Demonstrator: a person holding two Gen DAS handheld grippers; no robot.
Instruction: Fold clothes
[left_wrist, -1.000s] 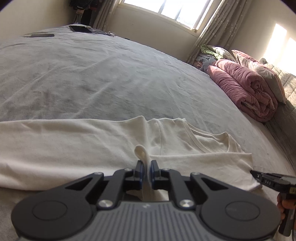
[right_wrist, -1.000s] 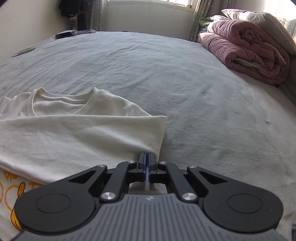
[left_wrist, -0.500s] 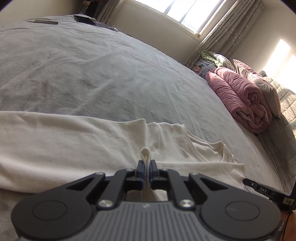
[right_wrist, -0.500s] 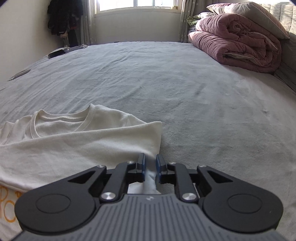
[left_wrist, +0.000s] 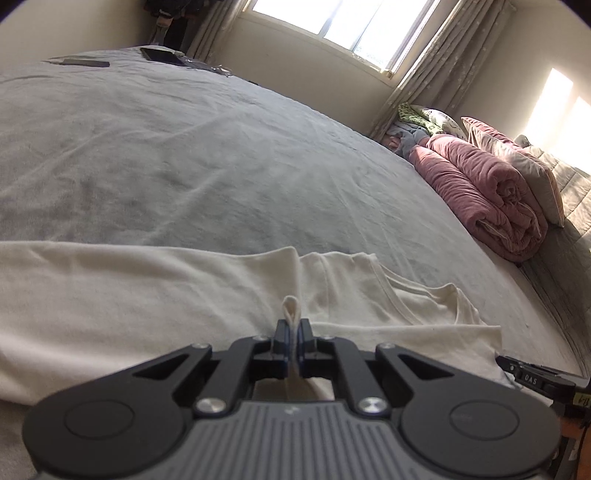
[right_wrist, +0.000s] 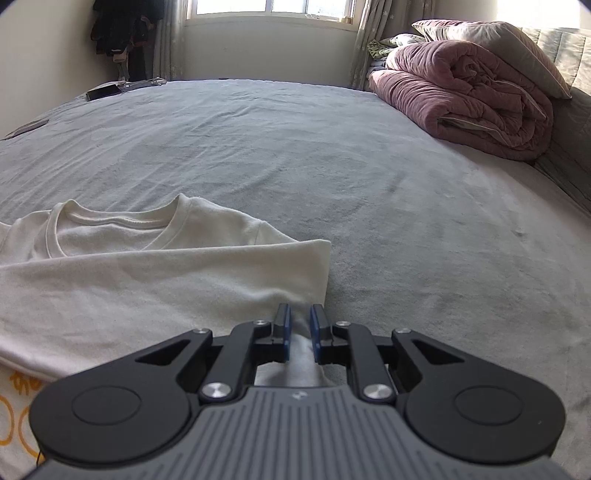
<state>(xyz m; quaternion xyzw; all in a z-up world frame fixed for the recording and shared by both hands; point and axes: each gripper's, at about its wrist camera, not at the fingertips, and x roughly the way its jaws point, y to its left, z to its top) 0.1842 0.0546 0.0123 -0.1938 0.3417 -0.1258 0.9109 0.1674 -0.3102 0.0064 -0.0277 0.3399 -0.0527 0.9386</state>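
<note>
A cream t-shirt (right_wrist: 147, 288) lies partly folded on the near edge of a grey bed (right_wrist: 332, 166), collar toward the window. The left gripper (left_wrist: 293, 341) pinches a small loop of its cloth tight. The right gripper (right_wrist: 299, 326) has just opened a little; the shirt's corner sits between its parted pads, unpressed. A pink quilt (right_wrist: 461, 96) is rolled at the bed's right side

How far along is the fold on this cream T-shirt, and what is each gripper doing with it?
Done: one fold, a flap of the cream T-shirt lies over the body, just below the collar. In hand: the left gripper is shut on a pinched loop of fabric; the right gripper has just opened, cloth lying loose between its pads. Left: further folds; the shirt looks long and flat on the grey bed.
</note>
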